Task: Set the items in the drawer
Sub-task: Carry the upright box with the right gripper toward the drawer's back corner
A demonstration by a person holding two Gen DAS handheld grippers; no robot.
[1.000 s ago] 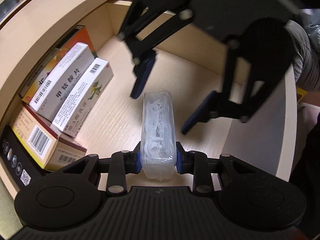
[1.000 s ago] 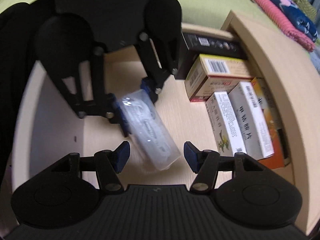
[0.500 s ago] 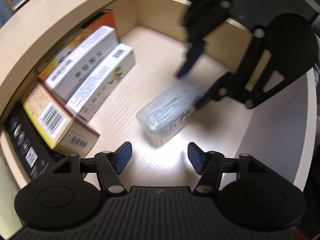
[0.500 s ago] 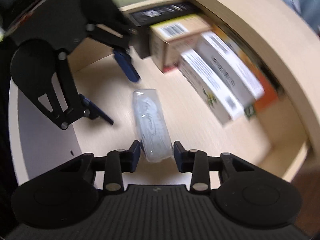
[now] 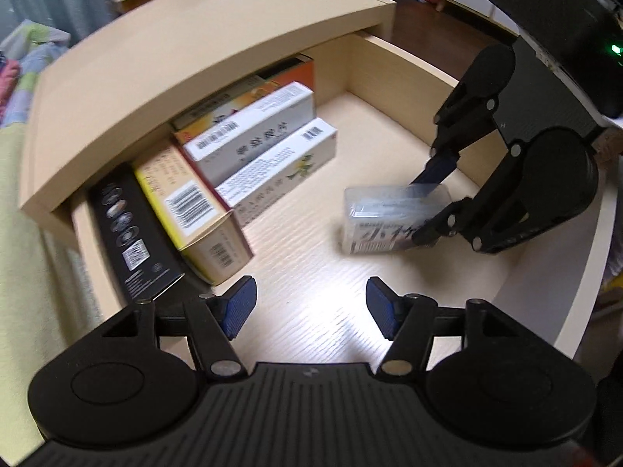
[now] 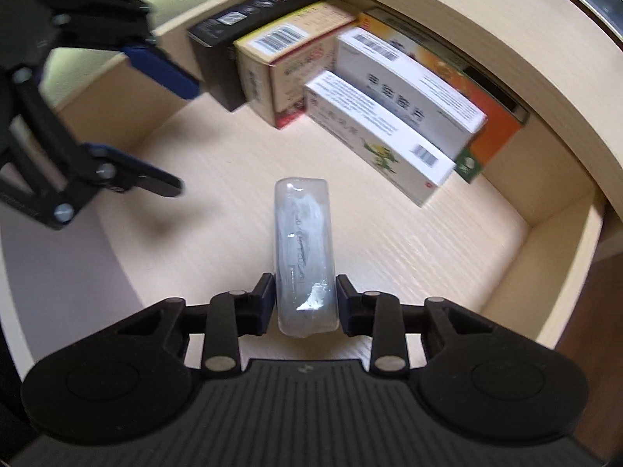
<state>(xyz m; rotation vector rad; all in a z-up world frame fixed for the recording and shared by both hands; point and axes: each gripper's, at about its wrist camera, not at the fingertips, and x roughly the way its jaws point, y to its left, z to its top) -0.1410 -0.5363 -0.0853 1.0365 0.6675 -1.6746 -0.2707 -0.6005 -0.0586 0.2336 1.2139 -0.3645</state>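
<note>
A clear plastic case (image 6: 304, 249) with white contents lies over the floor of the open wooden drawer (image 6: 537, 272). My right gripper (image 6: 304, 303) is shut on its near end. In the left wrist view the same clear case (image 5: 389, 216) shows at the right, held between the right gripper's fingers (image 5: 438, 171). My left gripper (image 5: 309, 307) is open with nothing between its blue pads, low over the drawer floor. In the right wrist view the left gripper (image 6: 155, 124) hangs at the upper left, apart from the case.
Several medicine boxes stand packed along the drawer's back: a black box (image 5: 132, 233), a yellow-and-red box (image 5: 194, 214), two white boxes (image 5: 272, 167) and an orange one (image 5: 249, 93). The cabinet top (image 5: 175, 50) overhangs them. Bare drawer floor (image 5: 303, 257) lies around the case.
My left gripper let go of the clear case, opened and drew back. My right gripper closed on the case and now holds it, turned toward the boxes.
</note>
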